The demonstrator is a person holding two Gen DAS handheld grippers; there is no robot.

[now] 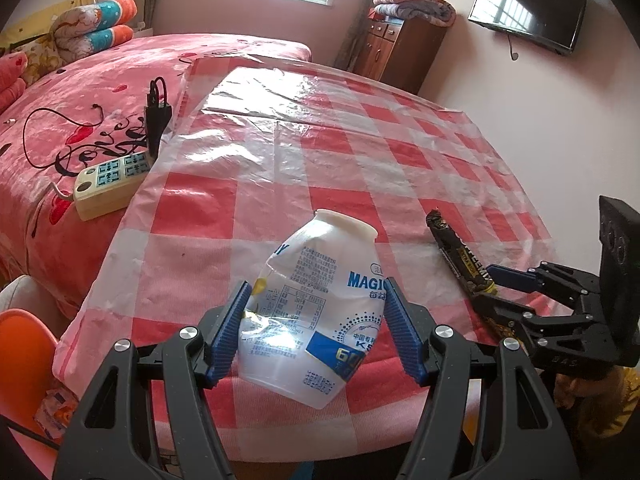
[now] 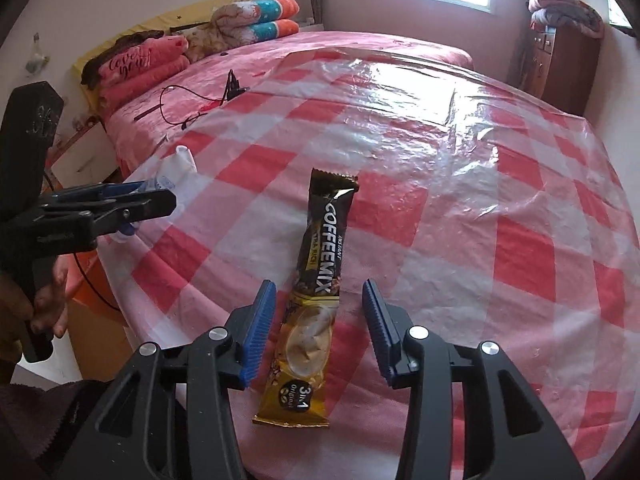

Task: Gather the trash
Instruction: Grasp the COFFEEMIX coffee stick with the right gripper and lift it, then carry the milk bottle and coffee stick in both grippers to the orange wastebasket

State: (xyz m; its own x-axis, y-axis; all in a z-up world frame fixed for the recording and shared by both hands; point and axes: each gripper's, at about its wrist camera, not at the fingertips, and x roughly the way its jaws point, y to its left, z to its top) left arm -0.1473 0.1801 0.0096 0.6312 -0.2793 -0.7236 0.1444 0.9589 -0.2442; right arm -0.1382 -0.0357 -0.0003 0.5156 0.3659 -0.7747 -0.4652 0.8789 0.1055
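A crumpled white plastic bottle (image 1: 316, 304) with blue "MAGIC" print lies on the red-and-white checked tablecloth (image 1: 328, 168). My left gripper (image 1: 316, 300) is open with its blue pads on either side of the bottle, close to it. A black-and-gold Coffeemix sachet (image 2: 316, 280) lies lengthwise on the cloth. My right gripper (image 2: 320, 300) is open and straddles the sachet's lower half. The sachet (image 1: 460, 258) and right gripper (image 1: 520, 284) also show at the right of the left wrist view. The left gripper (image 2: 132, 204) and bottle (image 2: 176, 164) show at the left of the right wrist view.
A bed with a pink blanket (image 1: 80, 120) lies left of the table, with a power strip (image 1: 108, 184), a black charger (image 1: 158, 116) and cables on it. An orange chair (image 1: 24, 360) stands at the lower left. A wooden cabinet (image 1: 396, 52) and a wall TV (image 1: 528, 8) are at the back.
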